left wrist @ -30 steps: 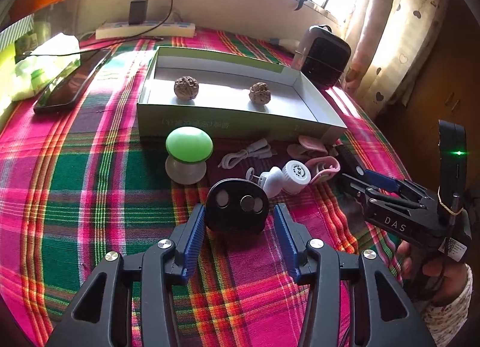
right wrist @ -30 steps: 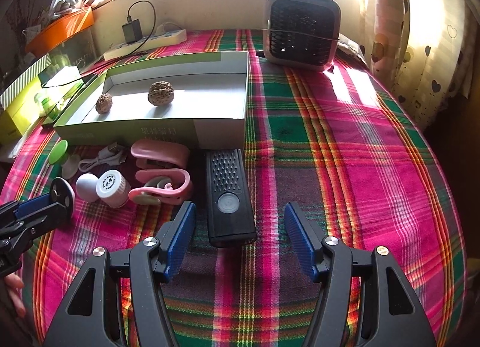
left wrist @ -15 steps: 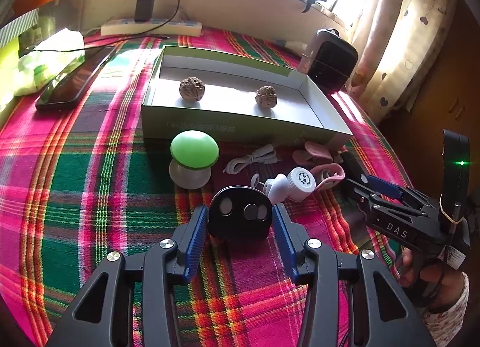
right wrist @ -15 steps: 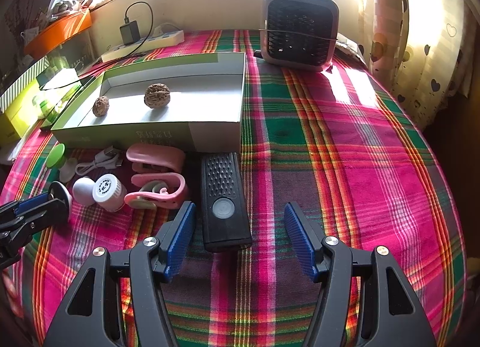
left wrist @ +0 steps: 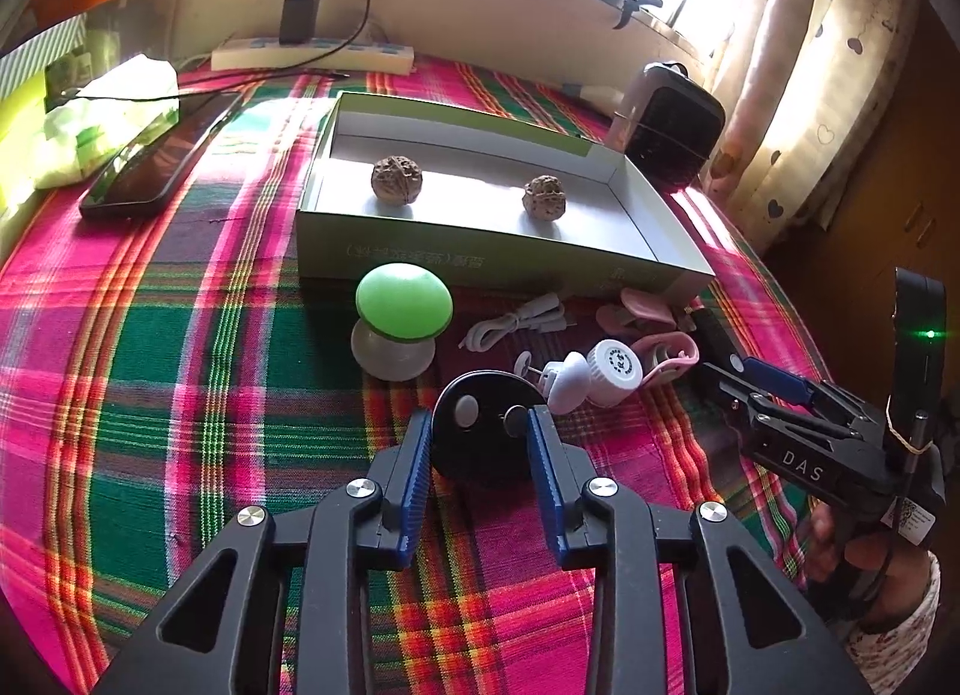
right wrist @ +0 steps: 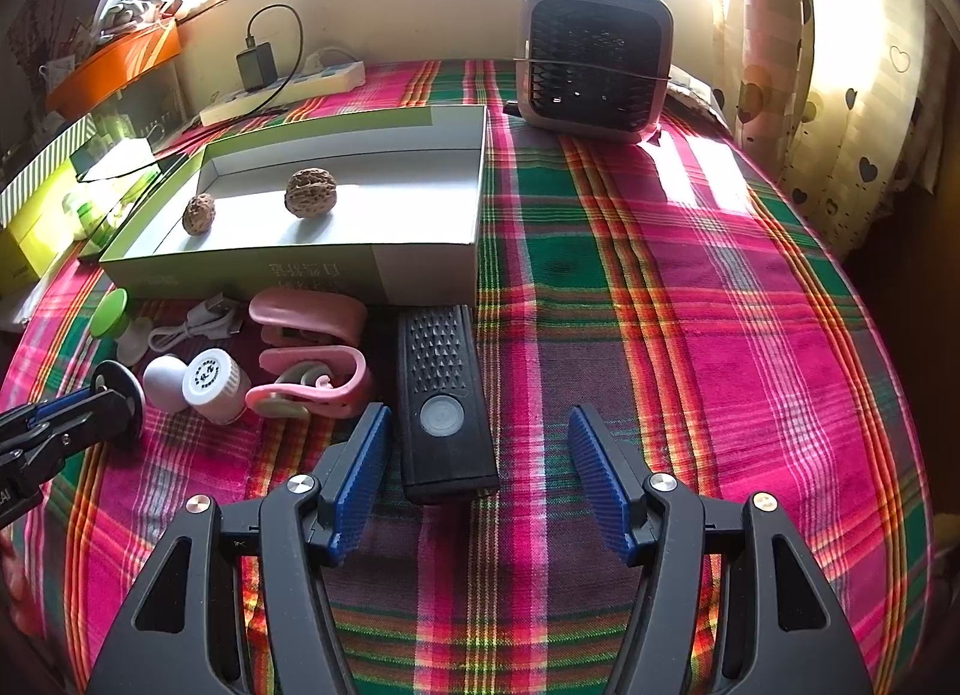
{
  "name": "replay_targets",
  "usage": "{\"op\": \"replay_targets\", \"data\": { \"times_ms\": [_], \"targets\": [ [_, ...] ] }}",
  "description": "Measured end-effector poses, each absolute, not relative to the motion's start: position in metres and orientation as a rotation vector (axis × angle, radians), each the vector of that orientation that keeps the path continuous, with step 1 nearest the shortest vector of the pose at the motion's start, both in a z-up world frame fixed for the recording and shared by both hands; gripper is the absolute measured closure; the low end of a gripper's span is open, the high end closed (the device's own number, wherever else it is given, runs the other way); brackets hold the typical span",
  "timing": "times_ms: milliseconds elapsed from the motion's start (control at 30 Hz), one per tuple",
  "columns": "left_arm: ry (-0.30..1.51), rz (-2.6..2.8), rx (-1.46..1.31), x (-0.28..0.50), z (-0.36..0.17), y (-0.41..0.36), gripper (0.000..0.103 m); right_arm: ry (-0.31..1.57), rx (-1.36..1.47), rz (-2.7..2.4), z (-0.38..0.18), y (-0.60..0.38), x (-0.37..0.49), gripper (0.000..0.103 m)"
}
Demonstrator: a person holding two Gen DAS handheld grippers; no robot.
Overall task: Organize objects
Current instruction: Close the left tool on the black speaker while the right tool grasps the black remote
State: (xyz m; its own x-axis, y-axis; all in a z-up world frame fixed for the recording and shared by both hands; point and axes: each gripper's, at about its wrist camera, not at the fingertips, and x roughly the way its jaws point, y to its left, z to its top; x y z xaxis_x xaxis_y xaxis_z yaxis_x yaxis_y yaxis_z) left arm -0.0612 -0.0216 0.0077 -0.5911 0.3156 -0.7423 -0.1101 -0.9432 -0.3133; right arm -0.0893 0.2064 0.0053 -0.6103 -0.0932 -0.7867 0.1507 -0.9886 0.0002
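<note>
My left gripper [left wrist: 480, 434] is shut on a black round device [left wrist: 483, 416] with two small buttons, resting on the plaid cloth. My right gripper [right wrist: 480, 455] is open, its fingers on either side of a black rectangular remote-like device [right wrist: 441, 395] without touching it. A shallow green-and-white box [left wrist: 480, 257] [right wrist: 414, 275] holds two walnuts [left wrist: 396, 179] [left wrist: 543, 195]. In front of the box lie a green mushroom lamp [left wrist: 402, 317], a white cable [left wrist: 516, 326], a small white bottle [left wrist: 606, 371] and pink clips [right wrist: 312, 353].
A dark phone [left wrist: 159, 161] and a green tissue pack [left wrist: 96, 125] lie at the left. A power strip with charger [left wrist: 312, 50] sits by the wall. A small black heater [right wrist: 594, 65] stands at the back right. The cloth's right half [right wrist: 720, 305] is bare.
My left gripper has closed its fingers onto the black round device. My right gripper has edged forward around the black rectangular device and stays open.
</note>
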Motion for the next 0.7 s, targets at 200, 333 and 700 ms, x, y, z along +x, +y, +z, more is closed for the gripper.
{"op": "replay_targets", "data": {
  "times_ms": [200,333,700],
  "targets": [
    [-0.344,2.583,-1.273,-0.0611,0.0074,-0.022,0.074,0.095,1.307,-2.714,0.0067,0.2106,-0.0887,0.056],
    [-0.345,2.584,-1.273,-0.0608,0.0072,-0.0221,0.074,0.095,1.301,-2.715,0.007,0.2111,-0.0881,0.065],
    [-0.344,2.59,-1.27,-0.0605,0.0093,-0.023,0.074,0.083,1.293,-2.712,0.0075,0.2101,-0.0858,0.075]
  ]
}}
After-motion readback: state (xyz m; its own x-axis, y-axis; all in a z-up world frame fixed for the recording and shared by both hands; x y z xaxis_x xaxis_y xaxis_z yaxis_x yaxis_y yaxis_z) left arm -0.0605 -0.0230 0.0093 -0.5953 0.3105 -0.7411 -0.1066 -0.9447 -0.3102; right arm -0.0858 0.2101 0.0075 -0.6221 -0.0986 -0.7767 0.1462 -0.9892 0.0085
